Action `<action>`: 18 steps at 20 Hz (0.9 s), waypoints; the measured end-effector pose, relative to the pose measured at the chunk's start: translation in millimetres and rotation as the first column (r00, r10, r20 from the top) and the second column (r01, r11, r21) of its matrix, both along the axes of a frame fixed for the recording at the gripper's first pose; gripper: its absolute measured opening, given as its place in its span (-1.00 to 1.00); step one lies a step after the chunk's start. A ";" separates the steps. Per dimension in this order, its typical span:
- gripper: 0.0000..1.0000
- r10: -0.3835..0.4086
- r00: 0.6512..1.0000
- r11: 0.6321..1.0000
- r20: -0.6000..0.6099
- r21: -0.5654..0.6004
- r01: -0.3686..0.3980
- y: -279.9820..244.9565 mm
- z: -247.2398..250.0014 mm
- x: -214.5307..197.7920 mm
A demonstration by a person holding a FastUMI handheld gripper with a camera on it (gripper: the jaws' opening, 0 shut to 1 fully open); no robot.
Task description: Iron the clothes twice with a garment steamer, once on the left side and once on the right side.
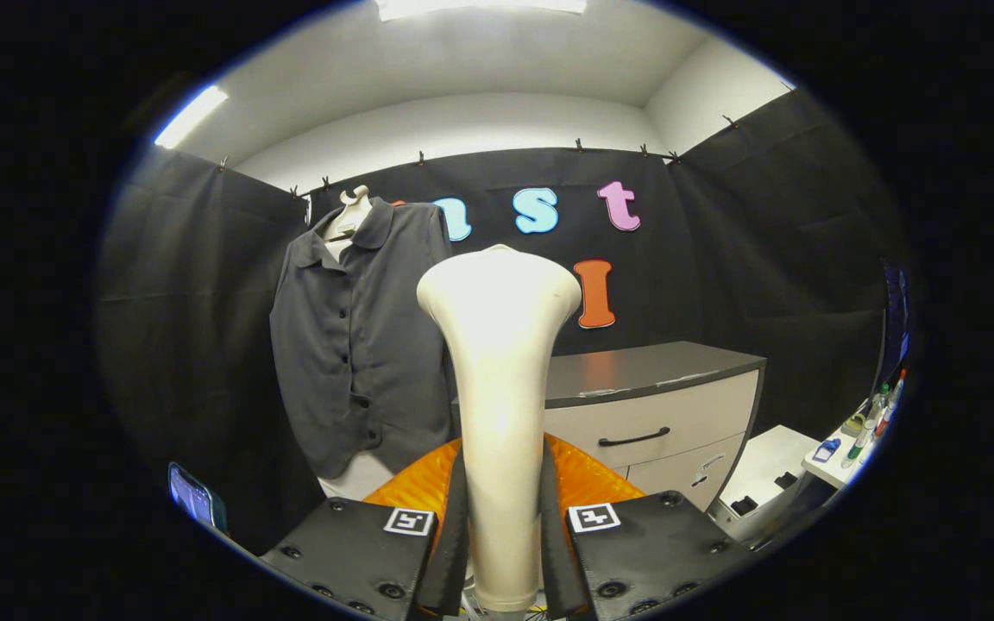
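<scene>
A cream garment steamer point(501, 379) stands upright between my fingers, its flared head on top and its handle pressed from both sides by the pads. My gripper point(504, 517) is shut on that handle. A dark grey buttoned shirt point(359, 345) hangs on a pale mannequin form point(354, 207) beyond the fingers and to their left, in front of the black cloth wall. The steamer head is held apart from the shirt, to the right of its button line, and hides the shirt's right edge.
A grey-topped cabinet point(661, 405) with drawers stands to the right behind the steamer. A white low unit point(764, 474) sits beside it, and a shelf with small bottles point(868, 431) lies farther right. A phone point(195, 496) shows at the lower left.
</scene>
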State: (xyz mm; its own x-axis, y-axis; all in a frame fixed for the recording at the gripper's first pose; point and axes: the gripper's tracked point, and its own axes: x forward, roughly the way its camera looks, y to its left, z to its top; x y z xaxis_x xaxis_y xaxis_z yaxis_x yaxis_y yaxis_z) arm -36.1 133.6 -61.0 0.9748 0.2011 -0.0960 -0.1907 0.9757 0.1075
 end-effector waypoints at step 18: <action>-0.15 0.036 0.999 0.999 -0.002 0.022 -0.036 -15.5 -8.1 -18.0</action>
State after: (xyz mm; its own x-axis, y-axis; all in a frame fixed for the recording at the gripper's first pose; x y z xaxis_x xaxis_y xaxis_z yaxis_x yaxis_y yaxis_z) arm -54.1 118.1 -69.1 0.9668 0.2380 -0.0932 -0.2252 0.9657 0.1294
